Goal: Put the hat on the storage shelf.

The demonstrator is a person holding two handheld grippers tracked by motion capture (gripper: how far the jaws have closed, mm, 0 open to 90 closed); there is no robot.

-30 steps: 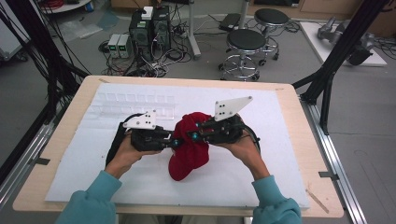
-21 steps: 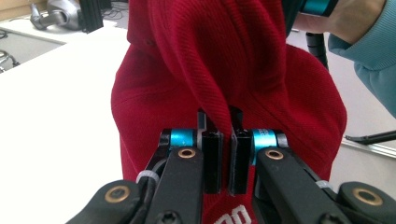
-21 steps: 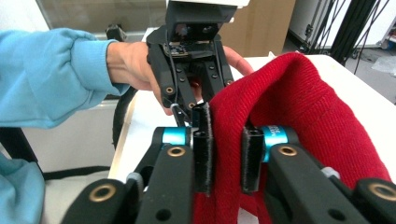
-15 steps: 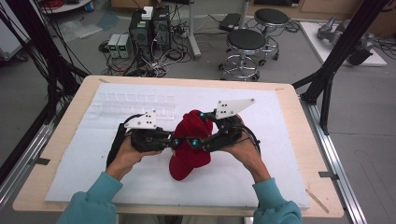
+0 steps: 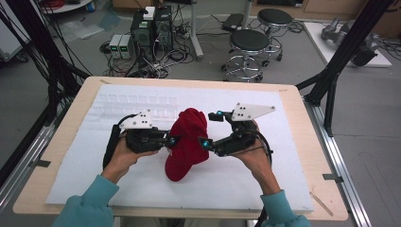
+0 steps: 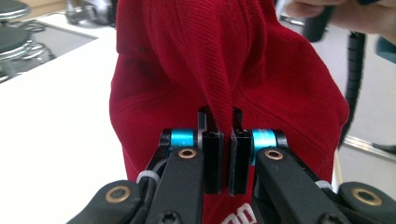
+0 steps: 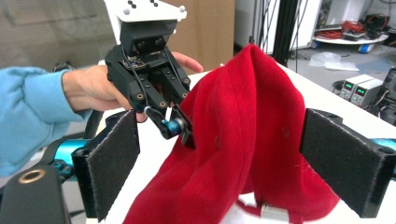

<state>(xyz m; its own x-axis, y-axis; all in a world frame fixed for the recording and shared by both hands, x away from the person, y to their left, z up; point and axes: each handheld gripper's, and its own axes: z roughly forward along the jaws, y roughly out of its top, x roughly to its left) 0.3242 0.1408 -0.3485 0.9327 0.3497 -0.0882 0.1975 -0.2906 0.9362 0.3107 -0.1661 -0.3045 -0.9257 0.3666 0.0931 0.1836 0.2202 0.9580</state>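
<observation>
A red cap (image 5: pixel 186 142) sits near the middle of the white mat (image 5: pixel 283 142) on the table (image 5: pixel 307 189), humped up between the two tongs. The left gripper (image 5: pixel 166 140) comes in from the left, its jaws drawn narrow and pinching a raised fold of the cap's fabric; in the left gripper view the left gripper (image 6: pixel 223 140) has the red cloth caught between its black pads. The right gripper (image 5: pixel 203 142) reaches in from the right, its jaws spread wide. In the right gripper view the cap (image 7: pixel 233 154) rises between those parted pads (image 7: pixel 114 158), and I cannot tell whether either touches it.
</observation>
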